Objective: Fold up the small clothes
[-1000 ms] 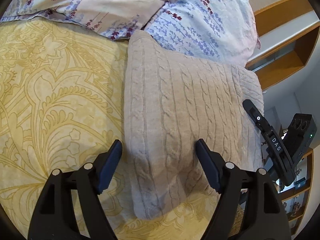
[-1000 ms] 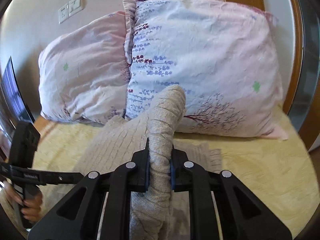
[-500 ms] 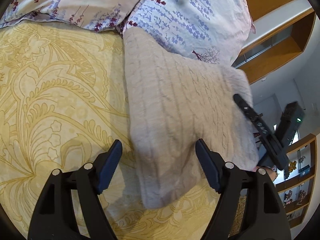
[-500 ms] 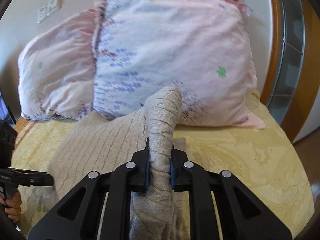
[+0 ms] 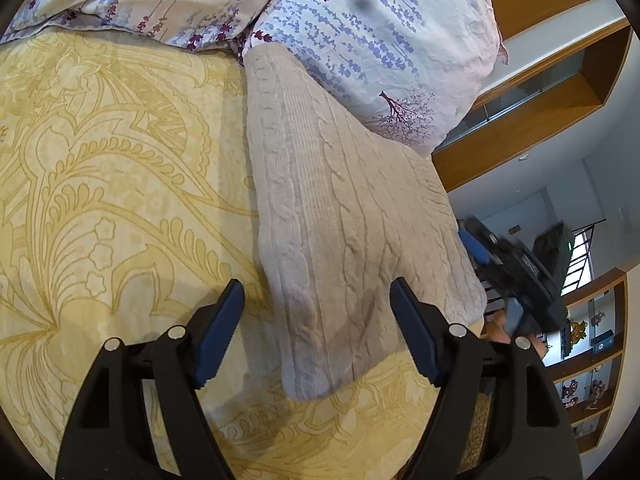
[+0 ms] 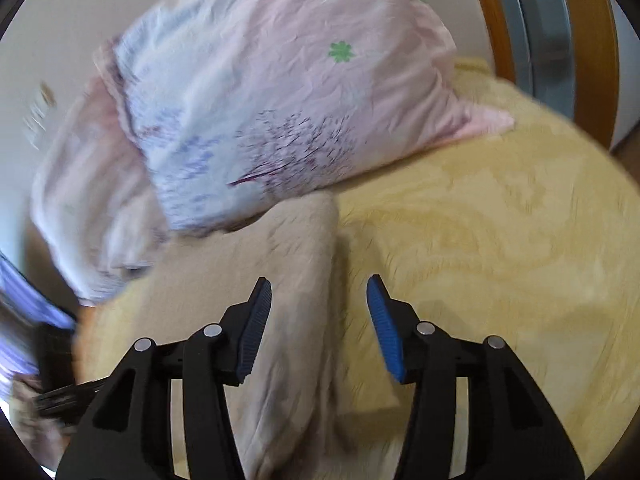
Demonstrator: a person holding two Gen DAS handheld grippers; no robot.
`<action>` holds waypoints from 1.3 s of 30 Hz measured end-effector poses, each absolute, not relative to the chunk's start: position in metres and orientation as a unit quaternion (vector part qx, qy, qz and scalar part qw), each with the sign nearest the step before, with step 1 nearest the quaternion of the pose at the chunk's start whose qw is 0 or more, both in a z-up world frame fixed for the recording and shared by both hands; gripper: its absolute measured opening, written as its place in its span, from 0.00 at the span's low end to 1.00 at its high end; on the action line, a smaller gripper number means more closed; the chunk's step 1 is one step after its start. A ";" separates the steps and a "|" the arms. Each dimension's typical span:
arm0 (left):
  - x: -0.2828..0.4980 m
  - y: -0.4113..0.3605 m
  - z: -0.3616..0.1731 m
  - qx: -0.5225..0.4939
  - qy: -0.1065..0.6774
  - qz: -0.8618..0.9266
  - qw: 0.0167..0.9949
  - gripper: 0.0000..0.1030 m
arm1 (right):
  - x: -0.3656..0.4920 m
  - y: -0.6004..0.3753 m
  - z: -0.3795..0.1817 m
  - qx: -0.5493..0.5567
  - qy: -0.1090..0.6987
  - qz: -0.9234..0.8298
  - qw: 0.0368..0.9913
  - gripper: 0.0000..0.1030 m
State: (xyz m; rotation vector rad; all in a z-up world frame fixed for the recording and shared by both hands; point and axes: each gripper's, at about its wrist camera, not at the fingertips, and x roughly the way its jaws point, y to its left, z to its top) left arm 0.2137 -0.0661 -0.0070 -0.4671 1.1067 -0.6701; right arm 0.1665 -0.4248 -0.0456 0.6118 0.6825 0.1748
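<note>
A beige cable-knit garment (image 5: 340, 216) lies folded on the yellow patterned bedspread (image 5: 100, 184), its far corner against the pillows. My left gripper (image 5: 316, 304) hovers open over the garment's near end, and its pads touch no cloth. In the right wrist view the same garment (image 6: 288, 272) lies below my right gripper (image 6: 316, 300), whose jaws are opening. The cloth sits between the fingers, clear of the pads. The right gripper shows blurred at the garment's right edge in the left wrist view (image 5: 516, 268).
Two floral pillows (image 6: 280, 92) lean at the head of the bed. A wooden frame and shelves (image 5: 536, 92) stand to the right. Bare yellow bedspread (image 6: 500, 240) spreads right of the garment. A person's hand (image 6: 24, 400) holds the other gripper at the lower left.
My right gripper has let go of the garment's fold, rolled and moved down toward the bed. The lifted fold now lies flat. My left gripper stayed open in about the same place.
</note>
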 end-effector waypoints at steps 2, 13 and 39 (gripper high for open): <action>0.210 -0.064 -0.007 -0.216 0.511 -0.309 0.772 0.71 | 0.149 -0.427 -0.051 0.314 0.329 0.108 0.884 0.50; 0.202 -0.067 -0.012 -0.218 0.518 -0.309 0.767 0.70 | 0.120 -0.390 -0.067 0.267 0.339 0.136 0.892 0.11; 0.205 -0.073 -0.005 -0.207 0.510 -0.311 0.775 0.72 | 0.119 -0.431 -0.068 0.331 0.326 0.078 0.882 0.57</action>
